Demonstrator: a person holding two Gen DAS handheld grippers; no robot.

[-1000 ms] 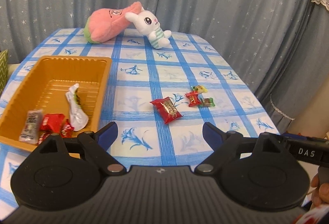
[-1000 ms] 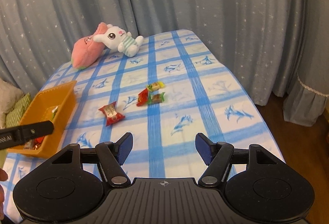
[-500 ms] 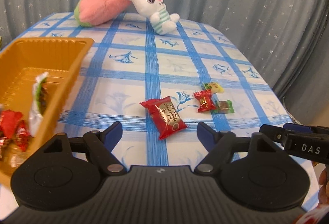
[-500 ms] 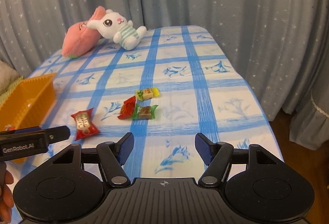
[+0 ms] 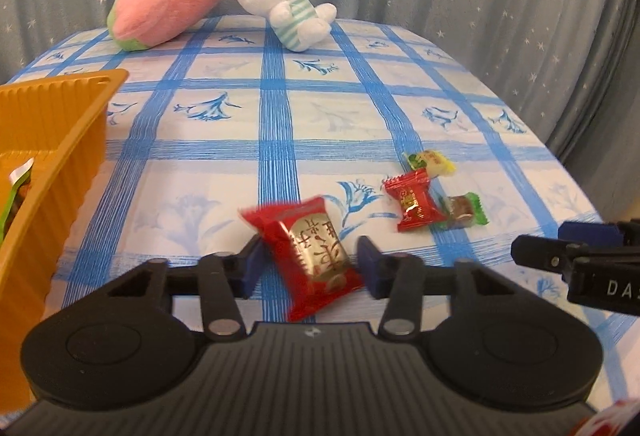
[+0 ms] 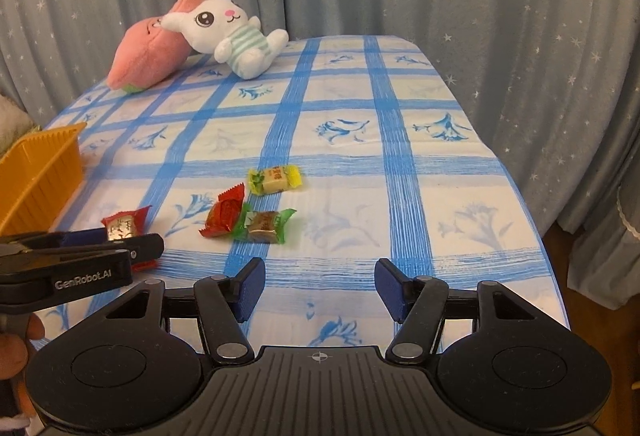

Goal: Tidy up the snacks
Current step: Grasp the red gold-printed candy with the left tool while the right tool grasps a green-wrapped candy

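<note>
Some snacks already lie in the orange tray (image 5: 60, 139); beside it the left gripper (image 5: 310, 266) is closing around a red packet (image 5: 316, 250) without clamping it yet, while the right gripper (image 6: 320, 290) hangs apart and narrowing over nothing near three loose candies (image 6: 256, 211).

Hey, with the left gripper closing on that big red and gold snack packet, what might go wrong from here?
1. The left gripper is closing around the large red and gold foil snack packet, which lies slantwise between the jaws; it may get pinched by a corner and slip.
2. The small red candy overlaps the green-wrapped brown candy; the right gripper, also closing with nothing between its jaws, could grab both or nudge one away.
</note>
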